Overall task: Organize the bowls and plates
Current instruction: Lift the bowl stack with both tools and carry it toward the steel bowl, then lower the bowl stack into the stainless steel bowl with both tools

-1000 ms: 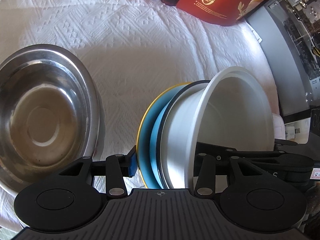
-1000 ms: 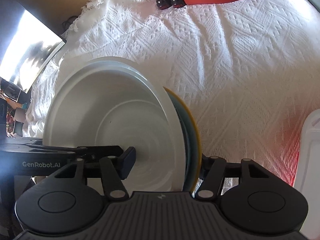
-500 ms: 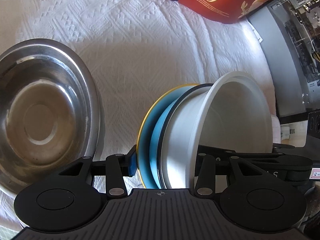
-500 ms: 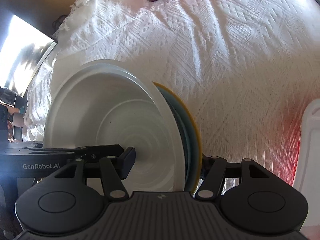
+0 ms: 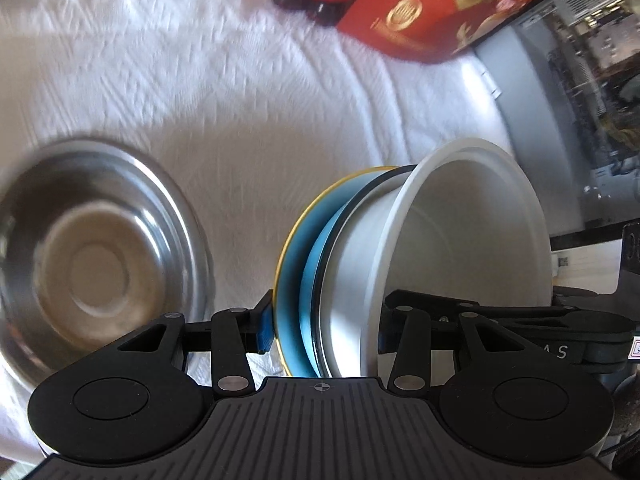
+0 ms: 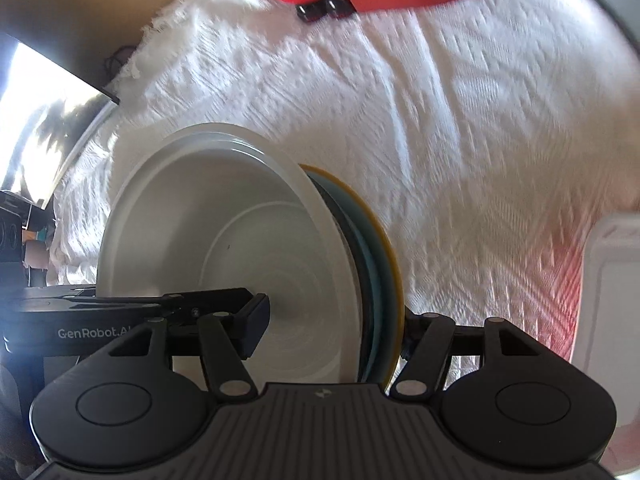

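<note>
Stacked dishes (image 5: 352, 280) hang on edge between my two grippers, above the white cloth (image 5: 240, 120): a white bowl (image 6: 224, 248) nested against blue plates (image 5: 292, 280). My left gripper (image 5: 324, 334) pinches the stack; my right gripper (image 6: 332, 320) clamps it too. Beside them, a steel bowl (image 5: 92, 264) rests on the cloth.

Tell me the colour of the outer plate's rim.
Yellow rim on the blue plate; left wrist view.
</note>
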The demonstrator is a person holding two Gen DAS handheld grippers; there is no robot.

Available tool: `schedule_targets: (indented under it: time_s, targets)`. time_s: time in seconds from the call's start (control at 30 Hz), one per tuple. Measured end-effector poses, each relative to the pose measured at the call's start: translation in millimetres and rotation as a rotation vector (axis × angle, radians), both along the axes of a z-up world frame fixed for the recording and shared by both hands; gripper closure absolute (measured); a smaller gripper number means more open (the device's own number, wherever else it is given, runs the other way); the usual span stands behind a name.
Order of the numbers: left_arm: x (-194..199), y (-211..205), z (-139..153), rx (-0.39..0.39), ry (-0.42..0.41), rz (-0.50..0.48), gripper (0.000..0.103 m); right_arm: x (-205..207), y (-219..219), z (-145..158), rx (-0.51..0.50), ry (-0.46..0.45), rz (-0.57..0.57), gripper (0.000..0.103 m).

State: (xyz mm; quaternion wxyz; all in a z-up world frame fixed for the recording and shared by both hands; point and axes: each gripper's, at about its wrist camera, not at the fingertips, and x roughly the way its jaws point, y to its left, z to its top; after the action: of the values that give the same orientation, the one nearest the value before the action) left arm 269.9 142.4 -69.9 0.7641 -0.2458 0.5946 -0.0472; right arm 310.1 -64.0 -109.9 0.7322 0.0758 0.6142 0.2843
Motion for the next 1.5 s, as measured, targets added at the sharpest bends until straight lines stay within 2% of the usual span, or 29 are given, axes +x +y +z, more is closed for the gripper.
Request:
schedule_targets:
  time_s: [0.2, 0.37, 0.43, 0.53, 0.63, 0.73, 0.9, 0.97, 1.13, 1.2, 1.33, 1.43, 1.5]
  targets:
    - [-10, 39, 54, 0.047, -0.113, 0.006, 0.056, -6, 33, 53, 0.022, -0.095, 0.027, 0.038]
    - [-45, 88, 68, 0.080, -0.146, 0.080, 0.056, -19, 89, 80, 0.042, -0.145, 0.107, 0.037]
    - [-61, 108, 63, 0.087, -0.132, 0.116, 0.056, -25, 115, 80, 0.046, -0.144, 0.152, 0.037]
    - [-77, 135, 47, 0.091, -0.082, 0.169, 0.056, -29, 152, 68, 0.052, -0.095, 0.207, 0.037]
    - [-83, 156, 18, 0.078, -0.025, 0.192, 0.057, -29, 183, 43, 0.040, -0.026, 0.250, 0.037]
    - [-84, 168, -12, 0.032, 0.031, 0.219, 0.057, -26, 203, 15, 0.003, 0.036, 0.268, 0.037]
    - [-86, 177, -32, -0.001, 0.038, 0.236, 0.059, -23, 214, -16, -0.064, 0.089, 0.262, 0.036]
    - [-88, 178, -30, 0.024, 0.033, 0.231, 0.066, -24, 215, -13, -0.071, 0.070, 0.265, 0.036]
    - [-89, 180, -19, 0.050, 0.010, 0.216, 0.070, -21, 211, -12, -0.089, 0.065, 0.234, 0.037]
    - [-88, 182, -12, 0.044, -0.031, 0.208, 0.079, -19, 210, -10, -0.096, 0.064, 0.226, 0.037]
    - [-91, 188, 13, 0.050, -0.117, 0.203, 0.081, -22, 209, 9, -0.122, -0.022, 0.229, 0.037]
    - [-93, 192, 21, -0.021, -0.148, 0.191, 0.081, -26, 206, 24, -0.151, -0.098, 0.216, 0.037]
    - [-93, 192, 21, -0.038, -0.150, 0.186, 0.080, -31, 203, 33, -0.167, -0.153, 0.202, 0.037]
